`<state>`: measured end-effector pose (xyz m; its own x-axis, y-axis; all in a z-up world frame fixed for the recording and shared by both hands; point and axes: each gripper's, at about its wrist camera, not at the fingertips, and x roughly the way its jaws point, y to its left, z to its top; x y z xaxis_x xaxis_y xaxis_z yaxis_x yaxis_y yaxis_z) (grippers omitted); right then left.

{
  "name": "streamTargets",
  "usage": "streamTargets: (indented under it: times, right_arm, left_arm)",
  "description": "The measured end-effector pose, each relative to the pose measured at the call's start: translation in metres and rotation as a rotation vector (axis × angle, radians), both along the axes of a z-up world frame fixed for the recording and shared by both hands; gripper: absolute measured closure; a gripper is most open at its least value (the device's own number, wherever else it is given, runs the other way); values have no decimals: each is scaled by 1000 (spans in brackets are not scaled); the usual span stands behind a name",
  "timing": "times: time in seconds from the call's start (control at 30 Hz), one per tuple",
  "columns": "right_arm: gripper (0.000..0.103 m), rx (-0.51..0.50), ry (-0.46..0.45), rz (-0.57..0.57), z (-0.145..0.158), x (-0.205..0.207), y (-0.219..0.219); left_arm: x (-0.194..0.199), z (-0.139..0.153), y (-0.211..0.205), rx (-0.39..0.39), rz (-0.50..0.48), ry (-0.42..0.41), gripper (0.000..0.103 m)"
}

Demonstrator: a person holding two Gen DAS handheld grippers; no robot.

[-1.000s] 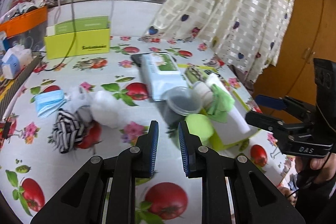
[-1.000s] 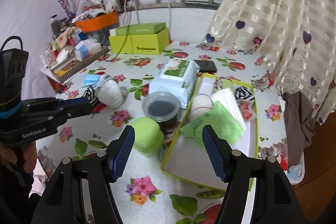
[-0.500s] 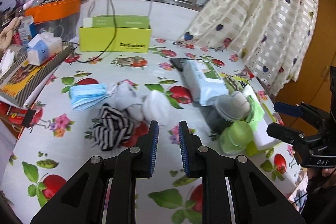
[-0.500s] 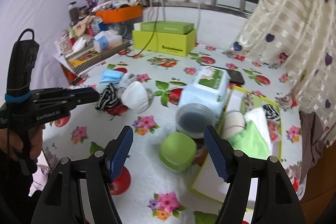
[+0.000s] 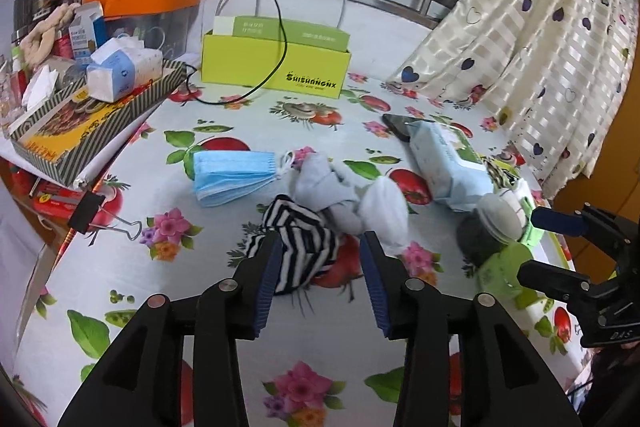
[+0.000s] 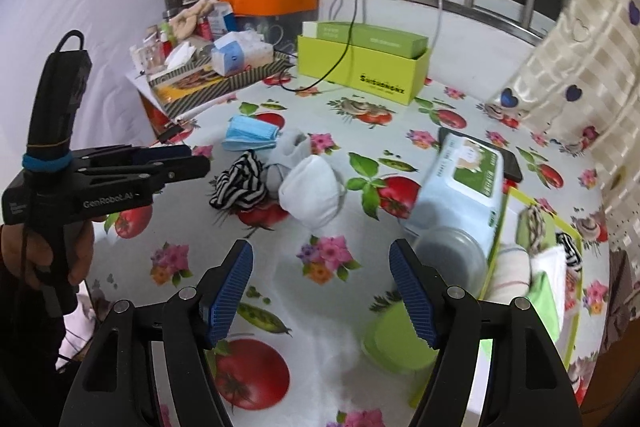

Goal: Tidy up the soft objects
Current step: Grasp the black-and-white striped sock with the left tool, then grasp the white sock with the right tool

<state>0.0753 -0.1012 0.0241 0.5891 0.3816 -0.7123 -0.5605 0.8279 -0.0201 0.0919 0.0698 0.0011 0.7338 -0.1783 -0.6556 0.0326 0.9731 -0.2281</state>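
We are noting both grippers swinging from the tray toward the loose pile since the earlier frame. The left gripper [image 5: 320, 279] is opening over the striped cloth [image 5: 298, 255], nothing gripped; the right gripper [image 6: 321, 291] is hanging wide and empty near the white sock [image 6: 312, 193], evidently for pickup.

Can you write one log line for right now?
left tool: opening, empty | striped sock: on table, ahead | right tool: open, empty
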Motion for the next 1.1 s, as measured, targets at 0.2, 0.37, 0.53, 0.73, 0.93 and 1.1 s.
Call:
streamTargets:
  times: [0.2, 0.37, 0.53, 0.73, 0.93, 1.1]
  right_arm:
    - [32, -21, 24, 17, -8, 14, 16]
    - [32, -28, 42, 20, -13, 25, 24]
    - [32, -44, 61, 26, -17, 37, 34]
    - [32, -68, 95, 32, -27, 52, 49]
    - [32, -82, 153, 21, -42, 72, 60]
    - [32, -89, 192, -12, -52, 88, 67]
  left_arm:
    - [15, -17, 10, 18, 11, 29, 56]
    - [25, -29, 10, 35, -14, 40, 55]
    - [30, -33, 5, 60, -54, 40, 51]
    - [39, -40, 3, 87, -67, 53, 51]
    - [46, -55, -1, 87, -95, 95, 51]
    - [50, -62, -3, 94, -93, 114, 51]
